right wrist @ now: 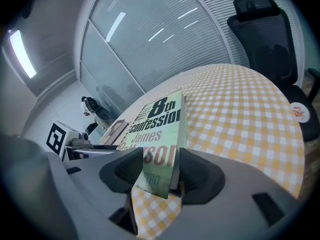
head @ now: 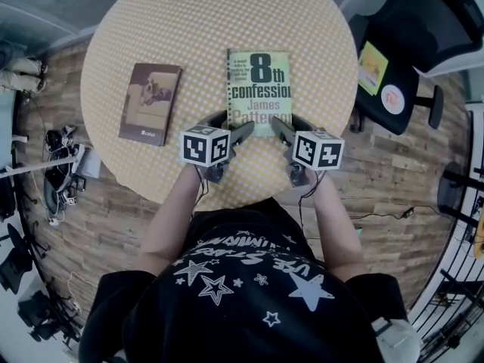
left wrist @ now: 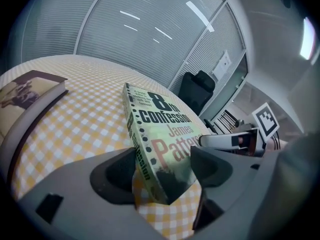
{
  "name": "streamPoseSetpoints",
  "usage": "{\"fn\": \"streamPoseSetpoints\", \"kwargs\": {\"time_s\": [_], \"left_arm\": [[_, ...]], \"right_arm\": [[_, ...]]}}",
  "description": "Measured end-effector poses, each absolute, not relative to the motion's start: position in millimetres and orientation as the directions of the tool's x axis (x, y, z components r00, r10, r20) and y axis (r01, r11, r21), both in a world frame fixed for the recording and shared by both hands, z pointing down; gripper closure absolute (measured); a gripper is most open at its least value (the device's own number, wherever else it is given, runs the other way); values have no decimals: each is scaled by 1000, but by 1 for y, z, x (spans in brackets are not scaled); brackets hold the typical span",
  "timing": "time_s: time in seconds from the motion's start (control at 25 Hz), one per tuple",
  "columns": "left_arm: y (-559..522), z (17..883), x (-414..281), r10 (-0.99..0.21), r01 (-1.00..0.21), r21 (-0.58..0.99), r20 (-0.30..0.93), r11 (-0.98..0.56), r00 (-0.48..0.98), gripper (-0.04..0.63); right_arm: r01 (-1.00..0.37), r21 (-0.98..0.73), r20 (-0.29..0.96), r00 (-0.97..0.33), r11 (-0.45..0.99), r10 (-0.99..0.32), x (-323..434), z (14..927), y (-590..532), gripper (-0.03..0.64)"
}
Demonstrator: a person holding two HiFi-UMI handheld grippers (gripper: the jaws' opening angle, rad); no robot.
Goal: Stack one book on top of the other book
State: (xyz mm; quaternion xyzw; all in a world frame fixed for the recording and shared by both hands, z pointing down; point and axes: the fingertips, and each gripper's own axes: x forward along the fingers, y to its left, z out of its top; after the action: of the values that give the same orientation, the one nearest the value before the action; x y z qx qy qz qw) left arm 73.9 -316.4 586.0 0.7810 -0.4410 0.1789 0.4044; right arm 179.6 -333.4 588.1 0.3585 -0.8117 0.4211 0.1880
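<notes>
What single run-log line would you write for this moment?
green book: flat on table | left hand-held gripper: open, astride near-left corner | right hand-held gripper: astride near-right corner, grip unclear | brown book: untouched, apart

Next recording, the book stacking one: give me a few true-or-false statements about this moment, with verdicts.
1. The green book and the brown book lie apart on the table. True.
2. The brown book lies on the person's right. False: it lies to the left of the green book.
3. The left gripper and the right gripper each have a near corner of the green book between their jaws. True.
4. One gripper is at the brown book. False: both are at the green book.
</notes>
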Motion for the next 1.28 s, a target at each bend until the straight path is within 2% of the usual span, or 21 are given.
{"fn": "streamPoseSetpoints", "kwargs": {"time_s": [0.08, 0.52, 0.8, 1.28], "left_arm": [[-316, 586, 72, -555, -841, 466, 637, -275, 535, 255], [-309, 582, 72, -569, -842, 468, 629, -268, 530, 267], [-314, 549, 66, -643, -867, 393, 586, -307, 493, 268], [-302, 489, 26, -742, -883, 374, 498, -283, 449, 278]], "right_arm": [[-742, -545, 606, -671, 390, -428, 180, 587, -332, 388], [-736, -533, 594, -677, 418, -435, 180, 583, -325, 393], [-705, -512, 522, -709, 491, -475, 172, 552, -331, 394], [-653, -500, 417, -757, 569, -504, 134, 494, -328, 394]]}}
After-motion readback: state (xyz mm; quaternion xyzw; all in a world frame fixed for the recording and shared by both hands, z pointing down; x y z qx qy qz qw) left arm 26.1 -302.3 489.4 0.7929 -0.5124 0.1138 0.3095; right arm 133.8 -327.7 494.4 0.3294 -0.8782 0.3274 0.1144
